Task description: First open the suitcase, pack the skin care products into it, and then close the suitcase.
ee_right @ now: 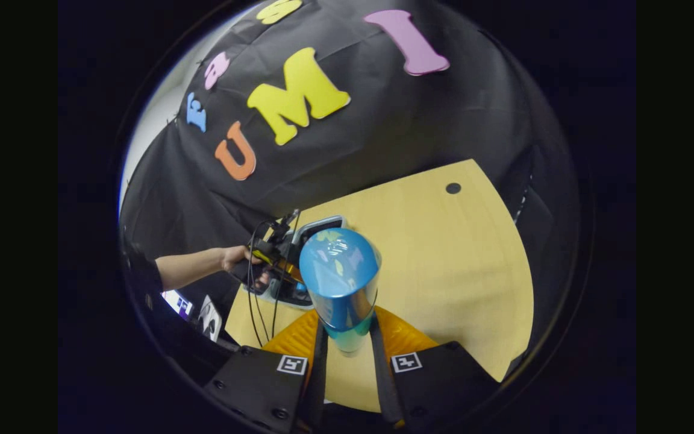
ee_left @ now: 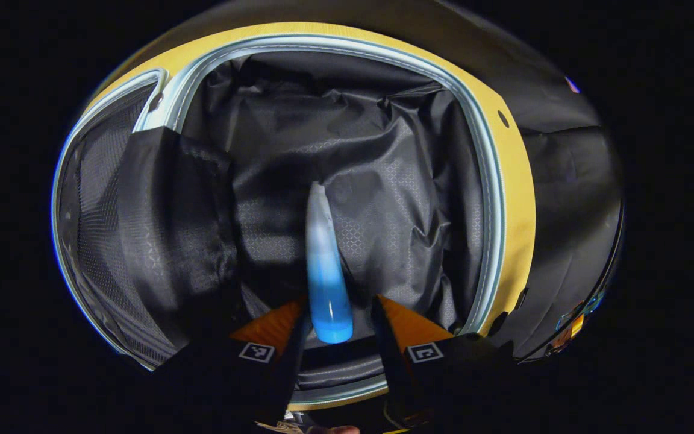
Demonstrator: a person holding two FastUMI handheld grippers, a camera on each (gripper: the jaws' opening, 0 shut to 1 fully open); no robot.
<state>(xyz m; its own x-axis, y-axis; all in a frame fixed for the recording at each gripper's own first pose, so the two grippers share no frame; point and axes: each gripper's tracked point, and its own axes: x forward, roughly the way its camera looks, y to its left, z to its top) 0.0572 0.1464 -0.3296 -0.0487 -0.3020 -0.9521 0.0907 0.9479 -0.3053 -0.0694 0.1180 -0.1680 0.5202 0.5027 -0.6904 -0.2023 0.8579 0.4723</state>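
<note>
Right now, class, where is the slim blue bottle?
In the left gripper view, the slim blue bottle sits between the left hand-held gripper fingers, above the open suitcase's dark lining.

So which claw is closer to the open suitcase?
The left claw. It hangs right over the open suitcase, with a blue bottle between its fingers. The right claw is farther off over the table, holding another bottle.

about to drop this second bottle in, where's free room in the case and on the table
In the suitcase, the crumpled lining between the blue bottle and the far rim lies bare. The mesh flap crowds the other side. On the table, the wood beyond the right gripper and its bottle is bare; it is crowded around the other gripper.
</note>
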